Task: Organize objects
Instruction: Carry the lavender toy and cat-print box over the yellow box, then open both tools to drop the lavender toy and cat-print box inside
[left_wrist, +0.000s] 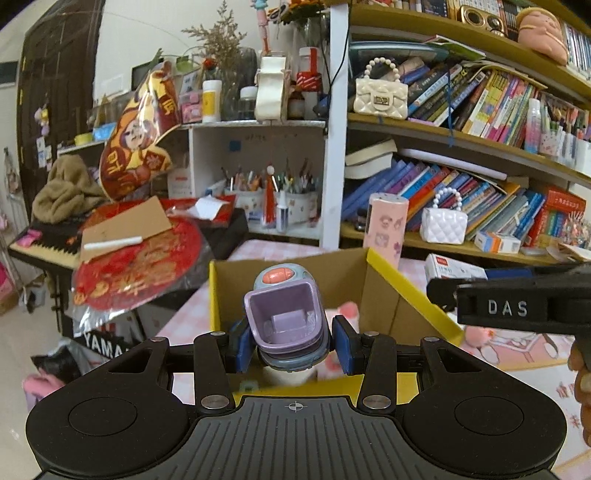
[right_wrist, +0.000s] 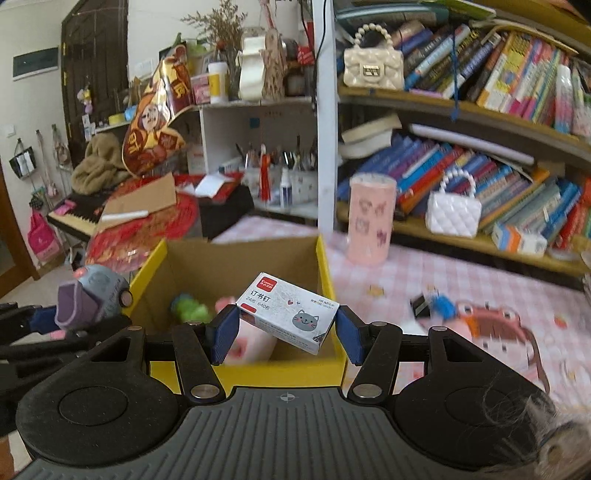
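Observation:
My left gripper (left_wrist: 293, 341) is shut on a purple and grey toy (left_wrist: 286, 315) with an orange button, held above the near side of an open yellow-rimmed cardboard box (left_wrist: 402, 291). The toy also shows in the right wrist view (right_wrist: 88, 295), at the box's left rim. My right gripper (right_wrist: 284, 332) is shut on a small white staple box (right_wrist: 290, 314) with a grey cat face, held tilted over the cardboard box (right_wrist: 327, 273). Inside the box lie a green fuzzy toy (right_wrist: 190, 306) and a pink plush (right_wrist: 251, 343).
The box stands on a pink checked tablecloth (right_wrist: 388, 273). A pink cylinder (right_wrist: 371, 218), a white quilted mini bag (right_wrist: 452, 214) and bookshelves stand behind. A blue and black small item (right_wrist: 434, 304) and a pink frog-eyed pouch (right_wrist: 491, 321) lie to the right. A cluttered keyboard (right_wrist: 74, 218) is left.

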